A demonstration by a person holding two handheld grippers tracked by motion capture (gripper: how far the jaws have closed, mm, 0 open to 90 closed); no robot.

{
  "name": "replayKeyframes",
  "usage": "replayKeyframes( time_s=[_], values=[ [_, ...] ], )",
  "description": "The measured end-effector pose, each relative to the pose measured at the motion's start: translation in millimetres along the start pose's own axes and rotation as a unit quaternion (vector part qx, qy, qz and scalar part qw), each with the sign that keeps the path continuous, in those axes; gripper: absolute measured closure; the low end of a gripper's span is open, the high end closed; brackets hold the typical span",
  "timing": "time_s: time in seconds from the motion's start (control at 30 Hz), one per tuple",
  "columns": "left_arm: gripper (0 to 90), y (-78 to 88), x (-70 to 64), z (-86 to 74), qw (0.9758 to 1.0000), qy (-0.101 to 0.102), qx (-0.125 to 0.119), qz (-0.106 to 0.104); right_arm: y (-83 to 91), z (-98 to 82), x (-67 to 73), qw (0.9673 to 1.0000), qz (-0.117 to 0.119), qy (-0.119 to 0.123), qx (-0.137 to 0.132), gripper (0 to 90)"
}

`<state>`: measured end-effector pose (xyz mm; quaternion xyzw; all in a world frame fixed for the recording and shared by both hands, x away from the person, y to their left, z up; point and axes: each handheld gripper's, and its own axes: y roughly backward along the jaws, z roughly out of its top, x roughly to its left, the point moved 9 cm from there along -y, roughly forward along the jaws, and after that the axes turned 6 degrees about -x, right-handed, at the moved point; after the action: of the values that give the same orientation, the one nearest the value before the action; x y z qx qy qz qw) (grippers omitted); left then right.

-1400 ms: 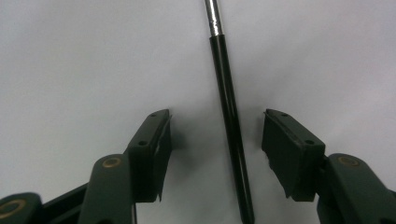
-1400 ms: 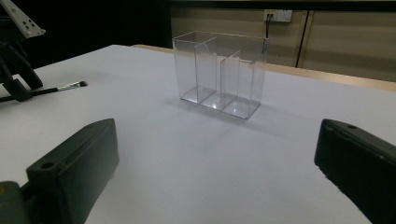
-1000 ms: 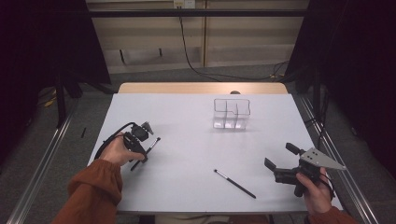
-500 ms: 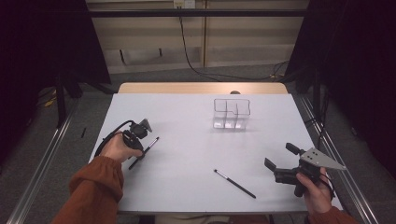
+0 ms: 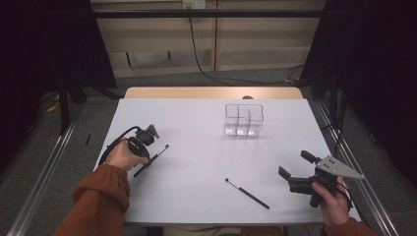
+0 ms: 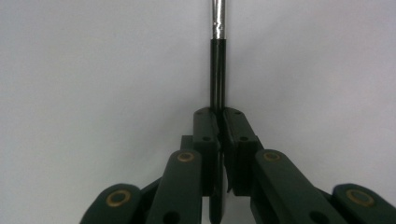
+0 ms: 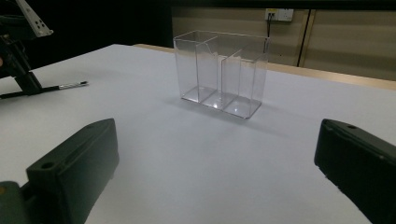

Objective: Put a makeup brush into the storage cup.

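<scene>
The fingers (image 6: 219, 135) of the left gripper (image 5: 142, 142) have just been closing and are now clamped on the black handle of a slim brush (image 6: 218, 56), which runs straight out ahead of them toward its silver ferrule. In the high view that brush (image 5: 152, 160) lies flat on the white worktop (image 5: 196, 142), near its left side, with the left hand (image 5: 123, 155) low over it. The right gripper (image 5: 300, 179) rests near the worktop's right edge with its fingers (image 7: 74, 172) spread wide and nothing between them; a second brush (image 5: 247, 193) lies on the worktop just to its left.

The step in hand looks like picking up the left brush, most likely to stand it in the clear divided holder (image 5: 244, 119) toward the back of the worktop (its three compartments look empty from the right gripper view). The grip sits well back from the ferrule, so a long length overhangs in front. To do it well:

- Lift straight up before any sideways travel, so the tip does not drag.
- Keep the clamp firm; a thin round handle can roll or pivot between flat pads.
- Turn the wrist slowly to bring the brush upright, then lower it into one compartment without knocking the light holder.
</scene>
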<state>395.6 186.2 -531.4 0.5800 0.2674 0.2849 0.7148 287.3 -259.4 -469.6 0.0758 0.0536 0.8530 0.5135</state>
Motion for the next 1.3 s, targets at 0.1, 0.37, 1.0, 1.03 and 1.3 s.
replayKeyframes(
  time_s=[0.1, 0.37, 1.0, 1.03, 1.3],
  values=[
    [84.7, 0.4, 0.8, -0.3, 1.0, 0.005, -0.004, -0.007, -0.5, -0.1, 0.1, 1.0, 0.0, 0.0, 0.0, 0.0],
    [84.7, 1.8, 2.2, -1.3, 0.9997, 0.014, -0.016, -0.014, 0.2, 0.1, 0.3, 1.0, 0.0, 0.0, -0.001, 0.0],
    [84.7, 4.9, 3.1, -1.6, 0.9974, 0.036, -0.052, -0.034, -0.2, -0.3, -0.2, 1.0, 0.0, 0.0, 0.001, 0.0],
    [84.7, 4.9, 3.1, -1.6, 0.9974, 0.036, -0.052, -0.034, -0.4, -0.6, -0.1, 1.0, 0.0, -0.001, 0.002, 0.0],
    [84.7, 12.4, 4.0, 2.7, 0.9944, 0.044, -0.091, -0.03, -0.4, -0.3, 0.2, 1.0, 0.0, 0.0, 0.0, 0.0]
  ],
)
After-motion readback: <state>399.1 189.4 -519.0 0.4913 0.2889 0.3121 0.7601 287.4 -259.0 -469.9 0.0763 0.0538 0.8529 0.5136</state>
